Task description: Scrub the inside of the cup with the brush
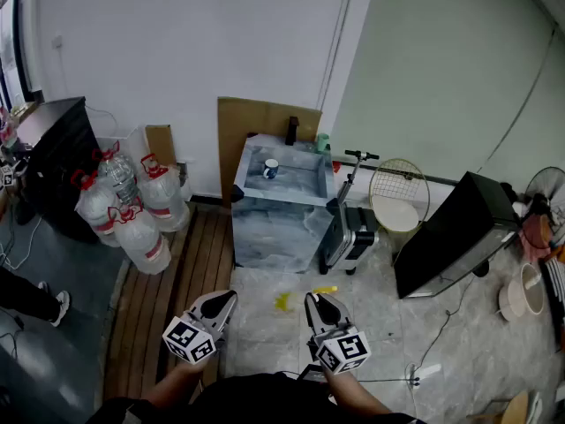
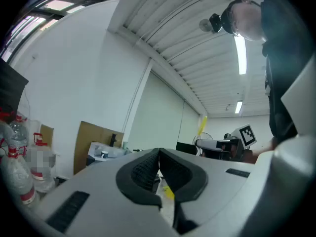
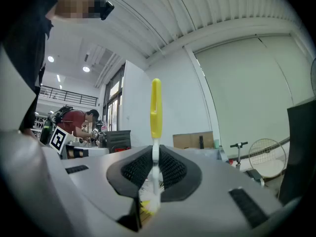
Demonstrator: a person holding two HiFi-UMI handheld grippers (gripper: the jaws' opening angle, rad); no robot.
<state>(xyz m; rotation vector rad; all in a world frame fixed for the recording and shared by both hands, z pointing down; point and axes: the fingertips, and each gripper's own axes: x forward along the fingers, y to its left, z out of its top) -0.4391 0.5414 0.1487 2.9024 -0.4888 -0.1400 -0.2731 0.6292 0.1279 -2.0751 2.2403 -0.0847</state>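
Note:
A blue-and-white cup (image 1: 271,168) stands in the basin of a marbled grey sink unit (image 1: 265,228) across the room; it also shows small in the left gripper view as the cup (image 2: 104,154). My right gripper (image 1: 316,300) is shut on a yellow-handled brush (image 3: 156,107), with the handle pointing forward and the bristles back toward the camera. In the head view only the brush tip (image 1: 325,290) pokes out past the jaws. My left gripper (image 1: 226,299) is shut with nothing in it, pads together (image 2: 159,154). Both grippers hang low and close to the body, far from the cup.
Several large water jugs (image 1: 132,206) stand left on wooden decking (image 1: 199,272). Cardboard (image 1: 256,117) leans behind the sink. A folded scooter (image 1: 351,228), round fan guard (image 1: 398,193) and tilted black panel (image 1: 455,232) crowd the right. A yellow scrap (image 1: 282,302) lies on the floor.

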